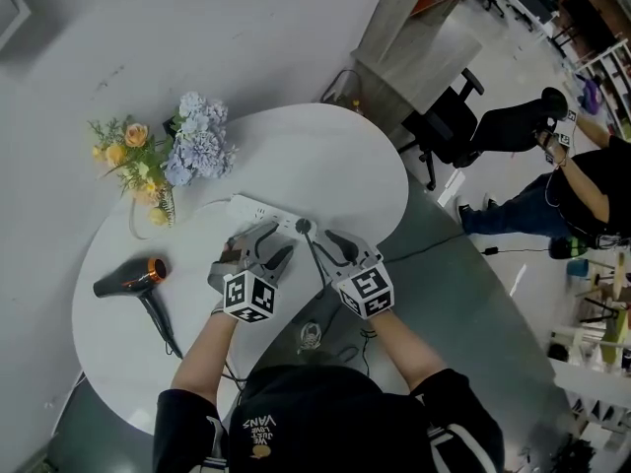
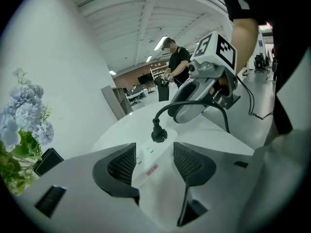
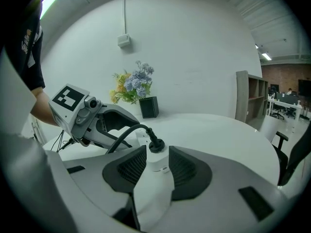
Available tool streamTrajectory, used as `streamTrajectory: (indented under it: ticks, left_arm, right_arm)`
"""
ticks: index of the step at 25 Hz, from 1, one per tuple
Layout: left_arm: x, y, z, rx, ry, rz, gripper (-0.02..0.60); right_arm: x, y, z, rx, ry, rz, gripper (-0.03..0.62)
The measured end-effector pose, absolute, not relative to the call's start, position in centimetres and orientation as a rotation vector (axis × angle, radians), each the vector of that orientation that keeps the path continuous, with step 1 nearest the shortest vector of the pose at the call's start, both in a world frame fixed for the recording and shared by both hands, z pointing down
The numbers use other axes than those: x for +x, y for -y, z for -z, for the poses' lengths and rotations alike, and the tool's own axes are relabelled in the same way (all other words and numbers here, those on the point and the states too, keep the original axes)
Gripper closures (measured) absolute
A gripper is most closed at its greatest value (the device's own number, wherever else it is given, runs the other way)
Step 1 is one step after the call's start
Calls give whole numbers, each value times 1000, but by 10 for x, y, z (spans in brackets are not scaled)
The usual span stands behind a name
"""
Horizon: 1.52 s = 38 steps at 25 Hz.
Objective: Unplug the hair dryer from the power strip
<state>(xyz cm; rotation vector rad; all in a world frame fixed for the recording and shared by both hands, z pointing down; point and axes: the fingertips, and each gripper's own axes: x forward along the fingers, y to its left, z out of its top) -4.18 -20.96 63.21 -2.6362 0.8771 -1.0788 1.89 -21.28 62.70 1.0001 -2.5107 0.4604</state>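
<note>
White tabletop (image 1: 335,156) carries the power strip (image 2: 146,155), whose long axis runs straight away from the left gripper (image 2: 154,160) and passes between its widely parted jaws, neither pad pressing on it. The plug (image 2: 159,135) stands upright in the strip a little ahead of those jaws. The right gripper (image 3: 158,165) faces in from the opposite end, jaws narrower and astride the strip's end, gripping nothing; the plug sits just past its fingertips, so it looks nearer. The hair dryer (image 1: 133,282) lies well off to the left gripper's left.
</note>
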Motion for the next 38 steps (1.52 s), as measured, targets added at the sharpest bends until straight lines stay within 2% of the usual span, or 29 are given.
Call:
streamTrajectory:
  ticks: [14,30,38]
  left_arm:
    - [-44,212,-665,-2551,-676,1331,344]
    - [-49,212,-671,-2559,-650,1382,344]
    - [-49,215,-668,-2571,-687,1394,357]
  right_arm:
    - [4,225,-625,882,2534,-333,447]
    - [-19,237,-627,761,2544,-175,448]
    - [-25,235,-628,696,2539,-94,499]
